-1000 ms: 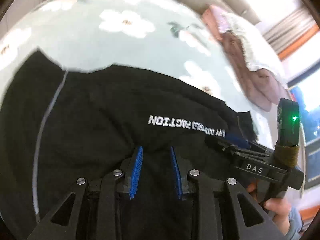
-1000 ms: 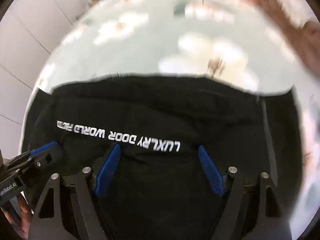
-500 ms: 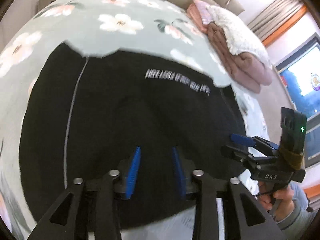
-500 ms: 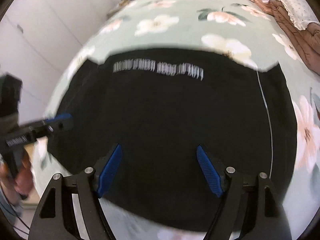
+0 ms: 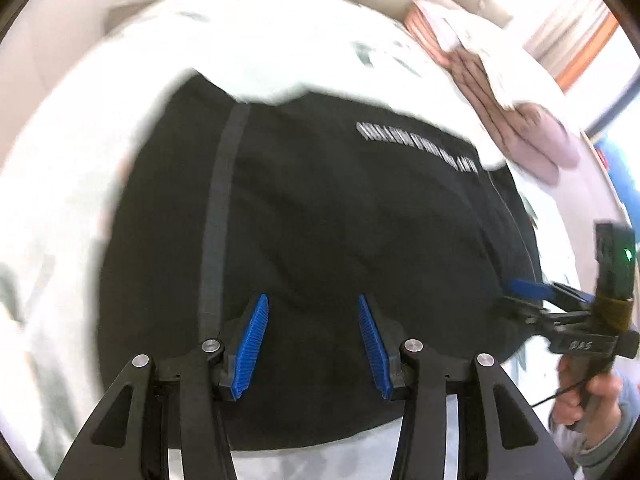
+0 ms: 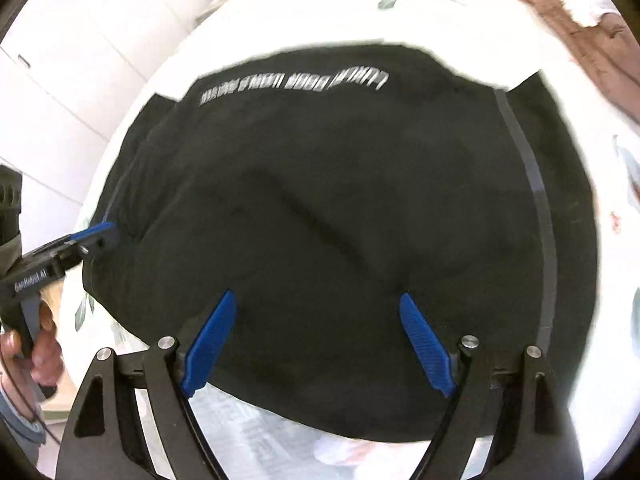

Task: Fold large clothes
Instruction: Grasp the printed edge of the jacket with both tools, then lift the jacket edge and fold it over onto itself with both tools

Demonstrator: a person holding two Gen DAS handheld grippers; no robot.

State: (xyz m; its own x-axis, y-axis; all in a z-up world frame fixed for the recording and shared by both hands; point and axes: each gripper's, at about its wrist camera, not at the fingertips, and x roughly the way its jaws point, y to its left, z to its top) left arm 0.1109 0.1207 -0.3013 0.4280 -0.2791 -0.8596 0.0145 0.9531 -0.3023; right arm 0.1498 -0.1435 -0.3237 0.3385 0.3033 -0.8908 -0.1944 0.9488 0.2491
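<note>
A black garment (image 5: 340, 220) with a white line of lettering (image 5: 416, 148) and a grey side stripe (image 5: 218, 208) lies folded flat on the flowered bedspread (image 5: 280, 40). It fills the right wrist view (image 6: 340, 208) too, lettering (image 6: 292, 86) at the far edge. My left gripper (image 5: 312, 336) hovers open and empty above the garment's near edge. My right gripper (image 6: 316, 336) is open wide and empty above the same near edge. Each gripper shows in the other's view: the right one (image 5: 532, 292) at the garment's right side, the left one (image 6: 96, 236) at its left side.
A pile of pink and white folded blankets (image 5: 512, 100) lies at the far right of the bed, also seen in the right wrist view (image 6: 580, 12). White wardrobe doors (image 6: 80, 40) stand to the left of the bed.
Both grippers have pulled back and up from the garment, which now lies flat. The left jaws have opened wider. The lettering has moved to the far edge of the views.
</note>
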